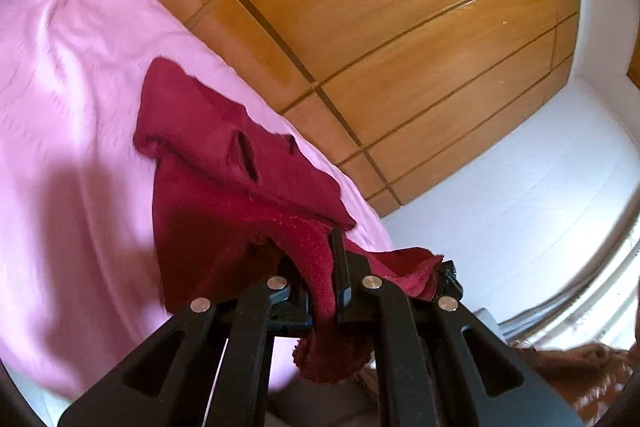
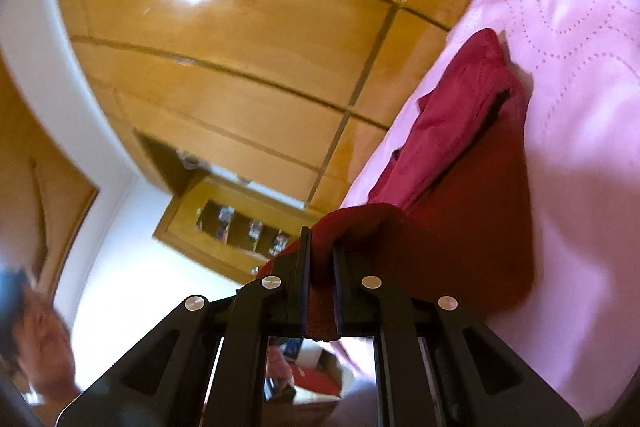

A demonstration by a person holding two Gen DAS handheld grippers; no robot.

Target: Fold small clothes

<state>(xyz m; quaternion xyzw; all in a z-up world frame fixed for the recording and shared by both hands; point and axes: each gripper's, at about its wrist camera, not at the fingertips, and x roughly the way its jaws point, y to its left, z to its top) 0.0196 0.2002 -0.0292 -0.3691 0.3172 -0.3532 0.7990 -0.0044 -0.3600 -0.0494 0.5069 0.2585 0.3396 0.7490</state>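
Note:
A dark red small garment (image 1: 224, 163) lies partly on the pink bedspread (image 1: 72, 67), its near edge lifted. My left gripper (image 1: 324, 267) is shut on a fold of that near edge; cloth hangs through between the fingers. In the right wrist view the same red garment (image 2: 460, 147) stretches from the pink bedspread (image 2: 568, 67) up to my right gripper (image 2: 320, 251), which is shut on another part of its edge. Both grippers hold the cloth above the bed near its side.
Wooden wardrobe doors (image 1: 400, 27) stand just beyond the bed edge. A white wall (image 1: 520, 179) is to the right. In the right wrist view a wooden shelf unit (image 2: 232, 227) with small items and a person's blurred face (image 2: 44, 339) show at lower left.

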